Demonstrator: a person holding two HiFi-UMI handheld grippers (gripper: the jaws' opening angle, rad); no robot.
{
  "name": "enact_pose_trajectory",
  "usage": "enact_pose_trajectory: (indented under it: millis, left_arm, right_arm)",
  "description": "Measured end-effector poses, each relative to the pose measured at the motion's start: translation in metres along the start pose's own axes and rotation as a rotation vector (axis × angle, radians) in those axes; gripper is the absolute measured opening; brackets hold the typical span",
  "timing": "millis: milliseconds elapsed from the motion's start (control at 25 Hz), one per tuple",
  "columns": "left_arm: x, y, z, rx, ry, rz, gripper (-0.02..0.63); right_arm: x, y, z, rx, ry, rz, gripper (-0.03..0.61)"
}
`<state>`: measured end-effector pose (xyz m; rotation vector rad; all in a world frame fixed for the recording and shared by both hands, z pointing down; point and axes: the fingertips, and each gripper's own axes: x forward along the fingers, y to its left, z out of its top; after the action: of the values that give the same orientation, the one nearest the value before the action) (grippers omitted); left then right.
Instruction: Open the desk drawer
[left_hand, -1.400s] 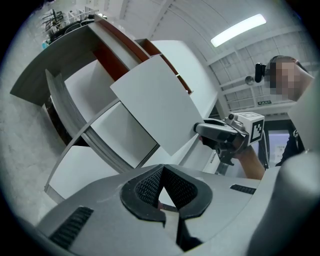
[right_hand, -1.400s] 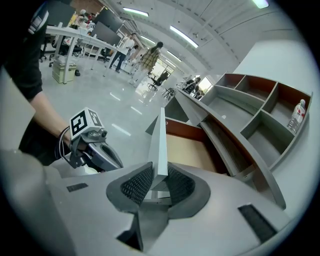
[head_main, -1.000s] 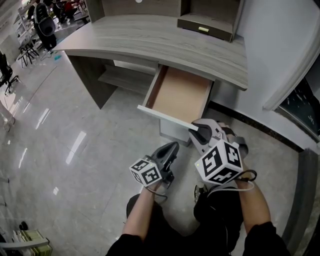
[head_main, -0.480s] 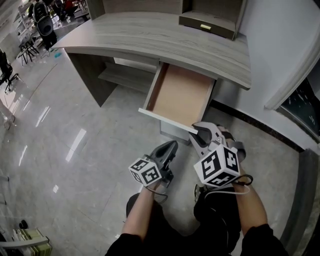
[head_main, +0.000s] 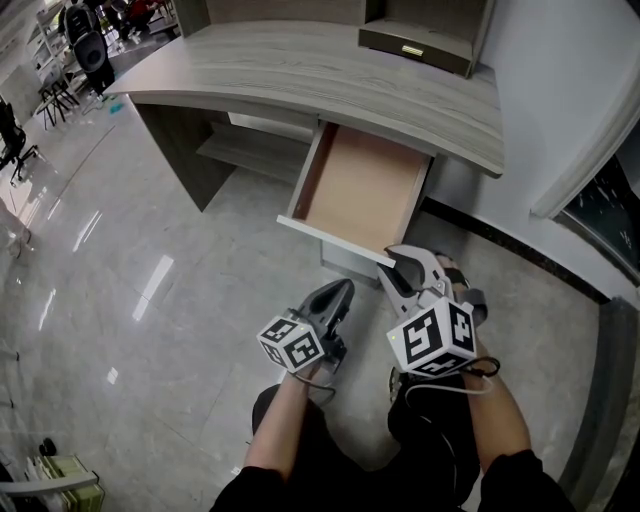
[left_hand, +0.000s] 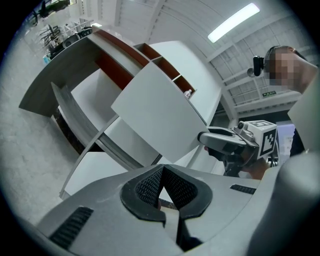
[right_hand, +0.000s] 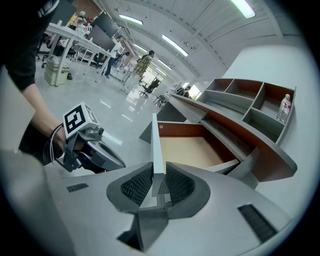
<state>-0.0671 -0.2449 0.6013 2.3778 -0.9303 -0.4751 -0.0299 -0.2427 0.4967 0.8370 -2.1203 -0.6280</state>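
while the drawer (head_main: 362, 188) stands pulled well out from under the bench (head_main: 300, 70), its pale wooden inside bare, the right gripper (head_main: 397, 262) is clamped on the drawer's white front panel (head_main: 328, 239) at that panel's right end — the thin edge sits upright between the two pads, which press on it from either side. the left gripper (head_main: 346, 288) hangs just short of the drawer front on the person's side, apart from it and beside the right gripper, its jaws closed together with nothing between them. beyond the drawer, at the back of the bench, stands a shelf unit (head_main: 420, 38) — and glossy grey floor (head_main: 150, 290) lies below the drawer.
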Motion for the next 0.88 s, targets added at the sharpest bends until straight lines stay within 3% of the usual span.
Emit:
enact_pose_trajectory:
  millis: [880]
  left_arm:
    - [0.0002,0.0004,0.0073,0.046,-0.003,0.039,0.003]
  right_arm:
    - [-0.0005,0.0014,0.0003,0.069,-0.117,-0.056,0.083]
